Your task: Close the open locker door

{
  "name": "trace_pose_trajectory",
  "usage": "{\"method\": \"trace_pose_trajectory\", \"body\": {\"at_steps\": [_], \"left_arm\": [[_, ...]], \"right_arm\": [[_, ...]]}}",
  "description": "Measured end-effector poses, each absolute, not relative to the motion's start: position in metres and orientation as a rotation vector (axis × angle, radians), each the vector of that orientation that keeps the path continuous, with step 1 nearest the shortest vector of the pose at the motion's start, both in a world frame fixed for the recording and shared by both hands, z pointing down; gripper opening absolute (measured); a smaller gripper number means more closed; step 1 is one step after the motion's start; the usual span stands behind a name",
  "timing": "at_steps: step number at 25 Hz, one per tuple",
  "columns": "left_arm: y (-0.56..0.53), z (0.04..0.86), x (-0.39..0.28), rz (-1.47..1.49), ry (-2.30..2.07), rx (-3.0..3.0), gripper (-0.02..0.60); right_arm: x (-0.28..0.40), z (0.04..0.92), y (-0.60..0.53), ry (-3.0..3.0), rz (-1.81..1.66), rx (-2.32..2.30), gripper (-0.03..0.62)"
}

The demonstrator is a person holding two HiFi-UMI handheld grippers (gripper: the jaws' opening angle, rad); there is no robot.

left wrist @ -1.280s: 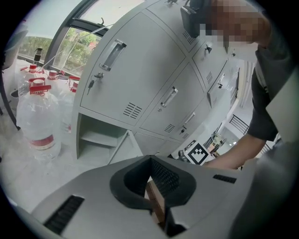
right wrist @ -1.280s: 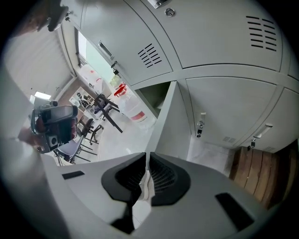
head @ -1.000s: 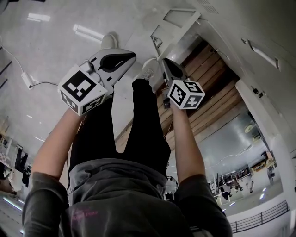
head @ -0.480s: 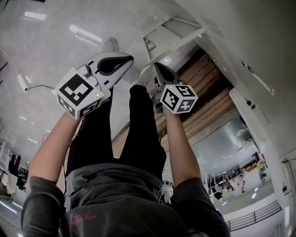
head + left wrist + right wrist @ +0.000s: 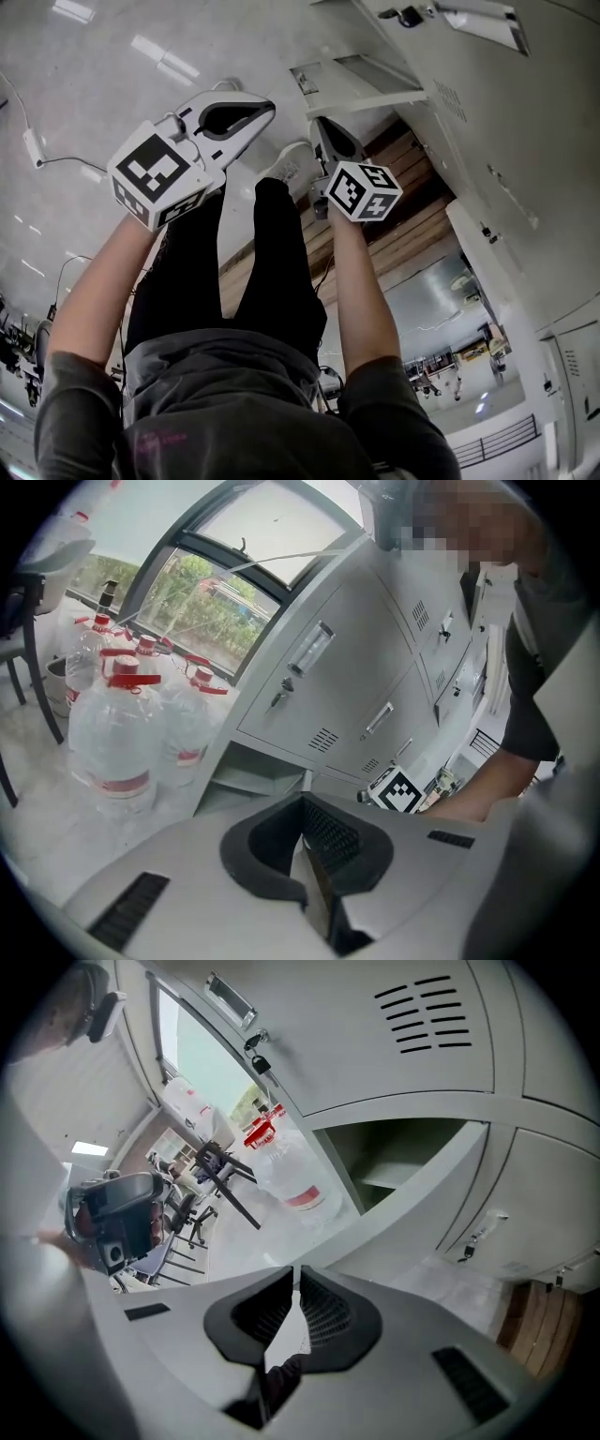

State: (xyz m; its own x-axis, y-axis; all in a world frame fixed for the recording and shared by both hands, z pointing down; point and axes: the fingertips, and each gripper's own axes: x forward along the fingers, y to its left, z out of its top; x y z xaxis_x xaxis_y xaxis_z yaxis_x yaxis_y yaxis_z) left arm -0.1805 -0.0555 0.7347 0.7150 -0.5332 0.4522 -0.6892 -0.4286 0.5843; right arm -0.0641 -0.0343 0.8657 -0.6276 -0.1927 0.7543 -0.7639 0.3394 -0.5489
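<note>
At the foot of the grey locker bank (image 5: 487, 122): open locker door (image 5: 361, 77), lowest row, swung out over the floor.

- Left tongs (image 5: 302, 803): pads together, nothing between them, held apart from the door.
- Right tongs (image 5: 295, 1274): pads all but touching, empty, just beside the door.
- Water bottles (image 5: 117, 733): clustered on the floor by the bank's end.
</note>
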Motion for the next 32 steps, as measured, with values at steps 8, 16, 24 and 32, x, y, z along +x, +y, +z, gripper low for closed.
{"method": "trace_pose_trajectory", "body": {"at_steps": [8, 16, 24, 32], "left_arm": [[-0.069, 0.738, -0.215, 0.232, -0.938, 2.124, 0.008], [-0.083, 0.749, -0.233, 0.218, -0.945, 2.096, 0.008], [-0.103, 0.748, -0.24, 0.203, -0.944, 2.087, 0.008], [-0.126, 0.748, -0.248, 0.199, -0.957, 2.093, 0.008]], "right_arm": [[-0.096, 0.865, -0.07, -2.046, 1.252, 0.848, 0.037], [-0.115, 0.864, -0.104, -2.077, 1.24, 0.858, 0.037], [-0.126, 0.863, -0.131, -2.085, 1.221, 0.856, 0.037], [-0.131, 0.862, -0.162, -2.111, 1.18, 0.88, 0.036]]}}
